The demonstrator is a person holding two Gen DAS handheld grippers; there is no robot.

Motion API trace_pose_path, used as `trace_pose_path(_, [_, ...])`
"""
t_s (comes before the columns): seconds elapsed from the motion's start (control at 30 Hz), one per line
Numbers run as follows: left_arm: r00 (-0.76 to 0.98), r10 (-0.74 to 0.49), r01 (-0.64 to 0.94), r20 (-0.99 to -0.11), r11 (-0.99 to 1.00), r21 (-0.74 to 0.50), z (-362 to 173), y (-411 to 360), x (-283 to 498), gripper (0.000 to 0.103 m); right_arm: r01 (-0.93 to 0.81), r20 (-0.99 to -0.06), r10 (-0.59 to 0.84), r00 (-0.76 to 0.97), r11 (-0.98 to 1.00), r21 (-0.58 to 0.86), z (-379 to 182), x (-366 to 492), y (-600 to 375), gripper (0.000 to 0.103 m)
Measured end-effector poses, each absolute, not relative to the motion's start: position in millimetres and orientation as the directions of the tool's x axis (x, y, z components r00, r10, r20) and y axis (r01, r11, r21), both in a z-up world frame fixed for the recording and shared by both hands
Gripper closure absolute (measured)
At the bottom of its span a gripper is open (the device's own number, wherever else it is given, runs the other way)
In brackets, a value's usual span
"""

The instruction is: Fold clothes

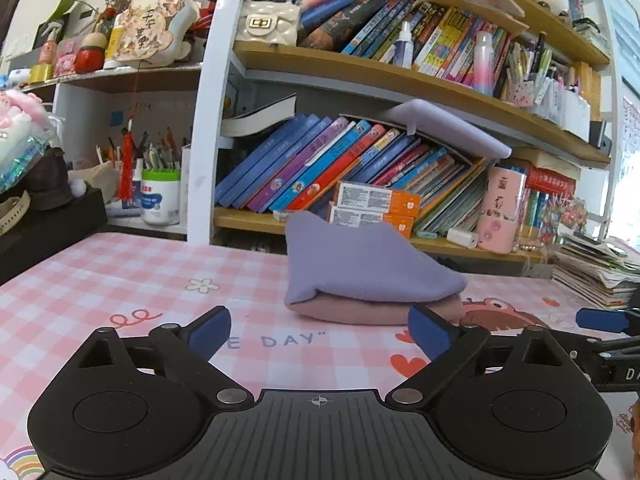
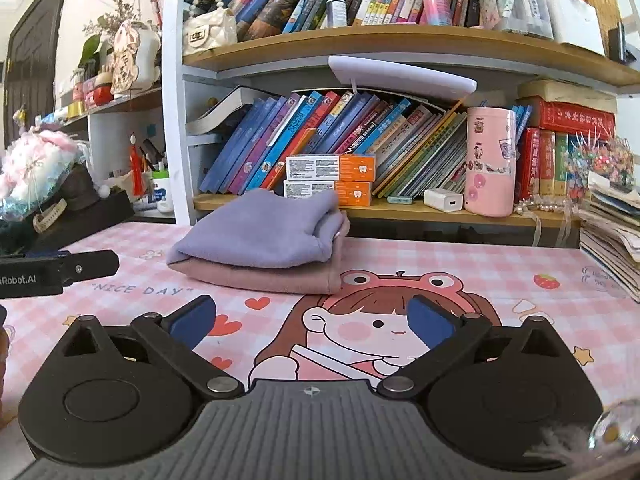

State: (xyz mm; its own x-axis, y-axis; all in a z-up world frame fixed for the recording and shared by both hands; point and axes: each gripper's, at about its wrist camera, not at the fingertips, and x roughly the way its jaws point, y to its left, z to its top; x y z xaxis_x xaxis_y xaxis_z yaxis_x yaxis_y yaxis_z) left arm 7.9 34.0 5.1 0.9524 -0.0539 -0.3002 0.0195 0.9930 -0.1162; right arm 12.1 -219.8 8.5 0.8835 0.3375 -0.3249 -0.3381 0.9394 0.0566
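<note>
Two folded garments lie stacked on the pink checked desk mat (image 1: 120,272): a lilac one (image 1: 360,264) on top of a dusty pink one (image 1: 352,312). In the right wrist view the same lilac garment (image 2: 256,236) rests on the pink one (image 2: 272,278), left of centre. My left gripper (image 1: 320,330) stands open just short of the stack, nothing between its blue pads. My right gripper (image 2: 312,322) is open too, over the cartoon girl print, a little back from the stack. Each gripper shows at the edge of the other's view.
A bookshelf (image 1: 360,72) packed with books rises right behind the desk. Orange boxes (image 2: 332,180), a pink tumbler (image 2: 490,164) and a white charger (image 2: 444,199) sit on its lowest board. A paper stack (image 2: 612,236) lies at the right, a black tray (image 1: 52,224) at the left.
</note>
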Motion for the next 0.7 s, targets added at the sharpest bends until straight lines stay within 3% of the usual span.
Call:
trace_pose_path(0.13, [0.950,-0.036,0.005,-0.309,0.995,-0.100,4.6,31.9,7.8,0.000,-0.332,-0.336,0.326,0.884,0.942,0.041,7.9,12.9,-217.4,0.000])
trace_pose_path(0.7, [0.935,0.010,0.005,-0.354,0.999,0.042,4.8,9.0,15.1,0.000,-0.283,-0.358,0.268,0.894,0.959,0.010,6.5,13.9,-215.5,0.000])
